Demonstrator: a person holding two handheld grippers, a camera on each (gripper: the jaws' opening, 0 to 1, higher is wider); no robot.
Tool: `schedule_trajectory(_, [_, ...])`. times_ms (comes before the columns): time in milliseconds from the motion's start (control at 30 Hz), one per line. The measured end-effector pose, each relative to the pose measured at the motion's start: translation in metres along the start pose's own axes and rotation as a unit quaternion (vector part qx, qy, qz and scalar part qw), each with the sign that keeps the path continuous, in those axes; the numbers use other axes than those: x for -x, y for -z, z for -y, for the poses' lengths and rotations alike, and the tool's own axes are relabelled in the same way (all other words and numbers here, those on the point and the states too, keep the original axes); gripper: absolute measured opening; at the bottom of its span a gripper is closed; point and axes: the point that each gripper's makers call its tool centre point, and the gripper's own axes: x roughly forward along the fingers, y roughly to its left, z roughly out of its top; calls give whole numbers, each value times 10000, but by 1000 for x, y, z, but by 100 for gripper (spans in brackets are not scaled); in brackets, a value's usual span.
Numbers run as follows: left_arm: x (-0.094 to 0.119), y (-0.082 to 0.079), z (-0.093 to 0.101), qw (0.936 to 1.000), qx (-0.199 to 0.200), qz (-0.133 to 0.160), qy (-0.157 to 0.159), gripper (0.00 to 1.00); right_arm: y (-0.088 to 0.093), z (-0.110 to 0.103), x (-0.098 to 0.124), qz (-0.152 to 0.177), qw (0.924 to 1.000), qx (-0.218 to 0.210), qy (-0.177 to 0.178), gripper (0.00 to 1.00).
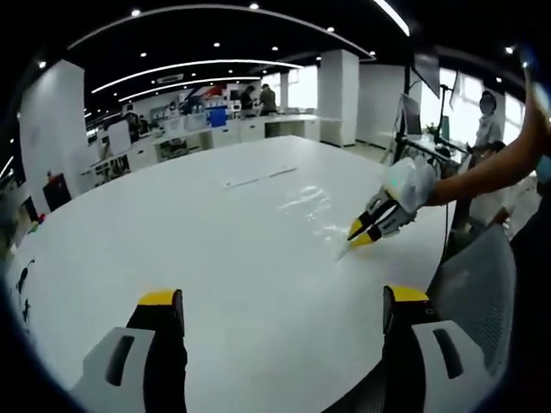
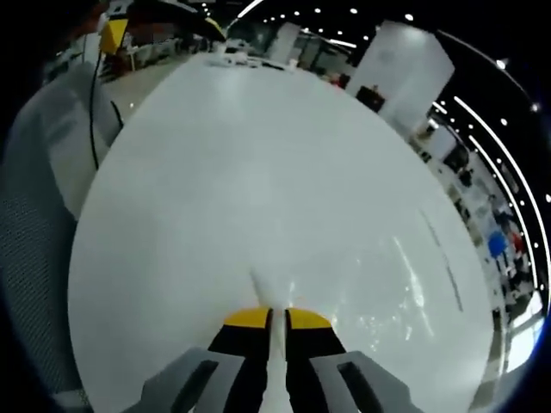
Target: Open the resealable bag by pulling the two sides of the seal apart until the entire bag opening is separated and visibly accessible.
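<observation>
A clear resealable bag [image 1: 308, 205] lies flat on the round white table [image 1: 172, 224], right of centre in the left gripper view. My right gripper [image 1: 362, 232] comes in from the right there, shut on the bag's near corner. In the right gripper view, my right gripper [image 2: 278, 320] has its yellow-tipped jaws pressed together on a thin edge of the bag [image 2: 269, 297], and the rest of the film glints to the right. My left gripper [image 1: 282, 297] hovers over the table's near side, open wide and holding nothing, well short of the bag.
A grey mesh chair [image 1: 482, 284] stands against the table's edge by the person's arm [image 1: 491, 168]. A thin pale strip [image 1: 258, 179] lies farther across the table. Desks, shelves and people are in the office beyond.
</observation>
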Motion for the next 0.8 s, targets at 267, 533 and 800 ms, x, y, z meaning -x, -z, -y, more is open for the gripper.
schedule_trajectory(267, [-1,0,1,10000,-30,-25,32,93,-1,-2,-1,16,10000,96,4,1])
schedule_trajectory(533, [-4,6,2,9988,-392,-279,11,90,-4,-3,5,84,9999,133,-17,0])
schedule_trajectory(800, [-5,10,4,9971,-598,-471,-6,84,-11,-13,16,176,9996,178,-125,0])
